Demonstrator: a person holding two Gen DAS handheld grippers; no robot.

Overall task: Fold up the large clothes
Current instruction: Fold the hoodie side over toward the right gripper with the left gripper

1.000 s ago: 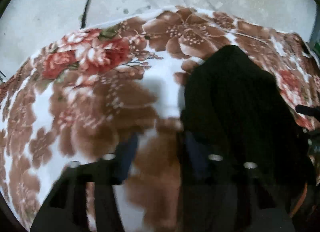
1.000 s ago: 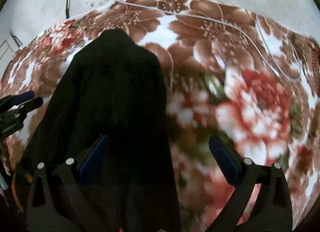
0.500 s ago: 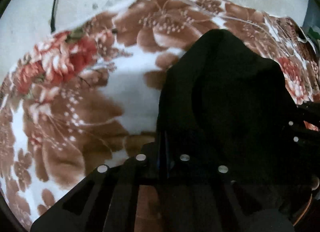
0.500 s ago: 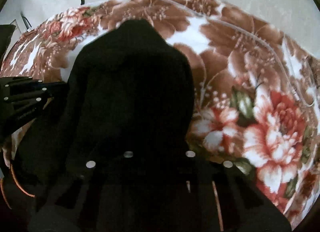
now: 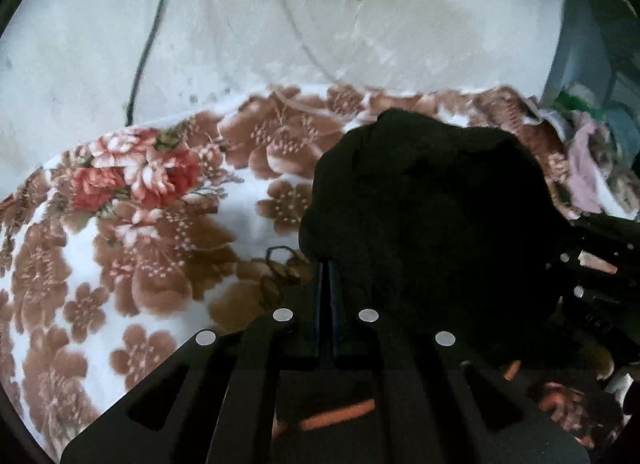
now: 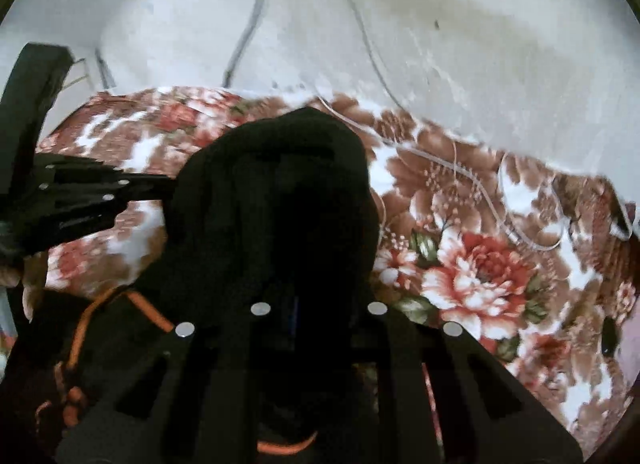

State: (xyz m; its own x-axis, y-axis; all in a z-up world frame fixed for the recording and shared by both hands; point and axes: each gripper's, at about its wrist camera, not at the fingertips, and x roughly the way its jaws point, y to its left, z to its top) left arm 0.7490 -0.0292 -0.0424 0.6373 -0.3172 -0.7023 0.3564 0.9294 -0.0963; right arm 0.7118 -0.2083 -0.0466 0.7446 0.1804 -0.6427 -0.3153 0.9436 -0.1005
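A black garment [image 5: 420, 204] with orange trim [image 5: 340, 416] lies bunched on a brown and red floral blanket [image 5: 140, 224]. My left gripper [image 5: 328, 280] is shut, its fingers pinched on the garment's near left edge. In the right wrist view the same black garment [image 6: 280, 192] rises in a hump over my right gripper [image 6: 296, 304], which is shut on its near edge; the dark cloth hides the fingertips. Each gripper shows in the other's view: the right gripper [image 5: 592, 264] at the right, the left gripper [image 6: 100, 192] at the left. Both hold the near edge lifted off the blanket [image 6: 480, 264].
A pale stained wall [image 5: 360, 24] stands behind the blanket, with a dark cable [image 5: 148, 36] running down it. A thin white cord [image 6: 480, 192] lies on the blanket at the right. A heap of other clothes [image 5: 588, 168] sits at the far right.
Both grippers have gone from open to shut on the black garment and risen with its near edge. The garment is now bunched up, and more of the wall shows.
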